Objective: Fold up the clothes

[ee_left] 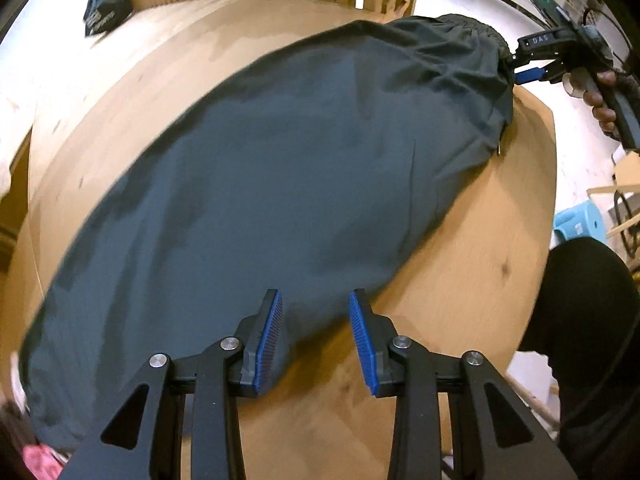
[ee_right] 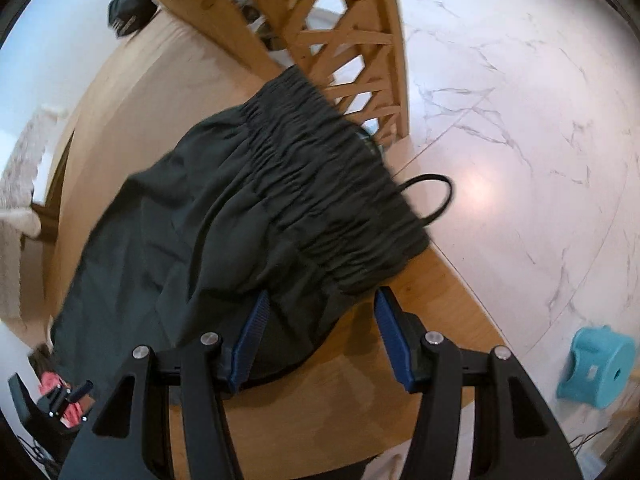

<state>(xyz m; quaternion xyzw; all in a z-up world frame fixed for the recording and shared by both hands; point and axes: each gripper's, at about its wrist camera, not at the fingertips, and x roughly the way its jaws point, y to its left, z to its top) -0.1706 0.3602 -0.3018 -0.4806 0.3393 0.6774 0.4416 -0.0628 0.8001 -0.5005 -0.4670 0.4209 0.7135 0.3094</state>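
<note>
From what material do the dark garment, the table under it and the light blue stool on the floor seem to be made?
Dark grey-green garment: thin woven cloth, matte; it creases softly and has a gathered elastic waistband.
Round table: light wood or wood veneer, smooth; grain and a knot show.
Light blue stool: probably moulded plastic, even colour, rounded edges.

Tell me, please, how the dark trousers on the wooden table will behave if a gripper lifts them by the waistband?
The dark trousers will probably sag and drape, since the thin cloth lies flat with soft wrinkles. The gathered elastic waistband may stretch when pulled. They look light, so they would likely slide easily on the smooth wooden table.
</note>
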